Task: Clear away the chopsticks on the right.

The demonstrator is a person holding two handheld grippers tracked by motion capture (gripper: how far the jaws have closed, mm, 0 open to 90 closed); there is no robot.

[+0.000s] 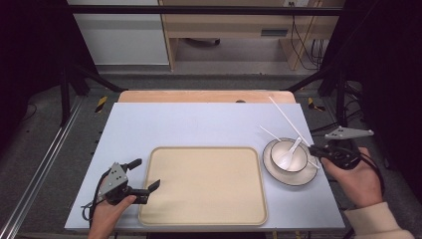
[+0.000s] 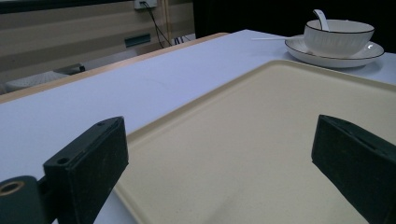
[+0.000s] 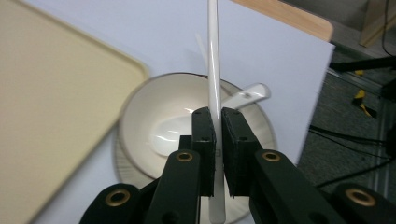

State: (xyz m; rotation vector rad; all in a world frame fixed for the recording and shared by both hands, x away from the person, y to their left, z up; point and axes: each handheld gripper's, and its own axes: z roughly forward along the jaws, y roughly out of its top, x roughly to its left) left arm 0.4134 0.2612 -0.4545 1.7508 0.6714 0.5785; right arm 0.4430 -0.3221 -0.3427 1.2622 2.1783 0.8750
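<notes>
**Clerk:** Item one, white chopstick [image 3: 215,60]. You hold it in your right gripper [image 3: 218,122], jaws pinched narrow on it near its lower end, above the bowl [image 1: 288,156] that sits on the saucer [image 1: 293,179] at the right of the table [image 1: 199,122]. A white spoon [image 1: 290,152] lies in the bowl.

**Checker:** Heading?

**Clerk:** In the high view, the long axis runs from your gripper up and away toward the table's far edge, leaning left; the free end is the far one. A second thin white stick [image 1: 268,132] lies on the table beside the saucer.

**Checker:** Risks?

**Clerk:** As I judge it: the grip sits far off the middle, so the long free end may swing or pivot between the pads. A slip would drop it into the bowl, knocking the spoon.

**Checker:** Item two?

**Clerk:** Left gripper [image 2: 219,163], jaws wide, nothing between the pads, poised over the near left corner of the beige tray [image 1: 204,181].
</notes>
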